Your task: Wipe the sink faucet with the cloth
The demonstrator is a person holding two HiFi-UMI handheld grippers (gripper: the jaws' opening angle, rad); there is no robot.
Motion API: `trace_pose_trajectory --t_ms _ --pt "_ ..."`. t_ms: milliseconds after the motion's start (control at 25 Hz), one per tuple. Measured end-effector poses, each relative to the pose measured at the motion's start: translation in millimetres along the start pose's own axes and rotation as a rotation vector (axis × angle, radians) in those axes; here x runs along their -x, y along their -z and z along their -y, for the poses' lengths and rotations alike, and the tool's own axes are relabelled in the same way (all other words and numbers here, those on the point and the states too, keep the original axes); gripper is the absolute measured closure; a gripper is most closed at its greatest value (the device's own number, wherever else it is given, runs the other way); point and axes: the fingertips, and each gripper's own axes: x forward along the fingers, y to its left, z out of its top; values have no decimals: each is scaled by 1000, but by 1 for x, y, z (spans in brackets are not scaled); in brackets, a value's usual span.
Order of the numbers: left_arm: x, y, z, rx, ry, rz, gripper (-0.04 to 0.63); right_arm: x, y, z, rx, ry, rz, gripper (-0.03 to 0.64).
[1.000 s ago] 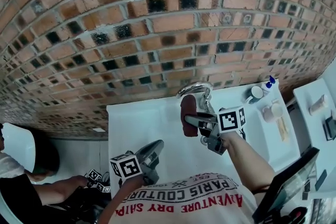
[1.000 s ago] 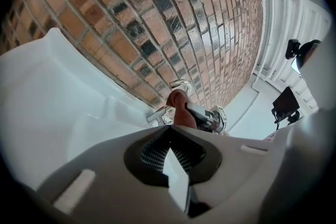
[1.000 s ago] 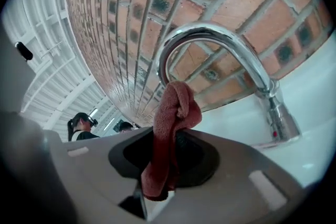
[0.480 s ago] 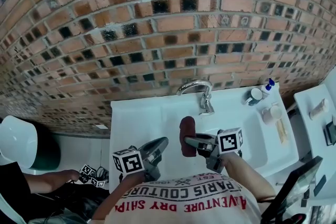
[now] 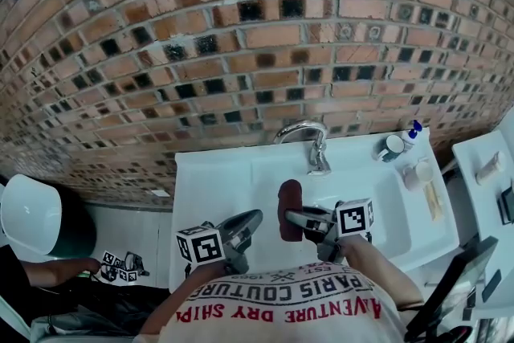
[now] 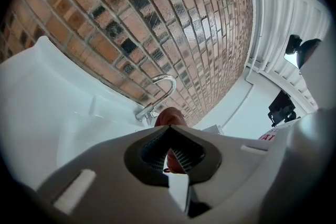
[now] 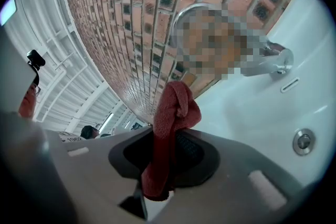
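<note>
The chrome faucet (image 5: 309,142) arches over the white sink (image 5: 201,181) against the brick wall. My right gripper (image 5: 299,219) is shut on a dark red cloth (image 5: 289,209), which hangs over the basin a short way in front of the faucet without touching it. In the right gripper view the cloth (image 7: 176,113) bunches up between the jaws of the right gripper (image 7: 163,136), with the faucet (image 7: 273,57) beyond. My left gripper (image 5: 245,225) hovers to the left of the cloth, shut and holding nothing. From the left gripper (image 6: 169,129), the faucet (image 6: 160,89) and the cloth (image 6: 169,115) lie ahead.
A pump bottle (image 5: 410,132), a cup (image 5: 391,144) and small toiletries (image 5: 418,173) stand on the sink's right ledge. The drain (image 7: 303,140) shows in the basin. A white round object (image 5: 28,217) and another person's arm with marker cubes (image 5: 116,269) are at lower left.
My right gripper has drawn the cloth back from the faucet toward me, over the basin. The left gripper has stayed about where it was.
</note>
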Motion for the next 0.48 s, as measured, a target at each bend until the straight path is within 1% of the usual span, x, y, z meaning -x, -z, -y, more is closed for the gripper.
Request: trace_pose_trajectory --t_ms 80,360,480 --pt "-1 1 2 9 8 -7 595 0 -1 -1 1 -1 4 529" --pt "0 -4 1 -23 -9 -6 595 -3 -1 -2 3 -5 4 529" --pt "-2 -1 0 -4 5 -15 595 -4 -1 -3 8 -15 3 529"
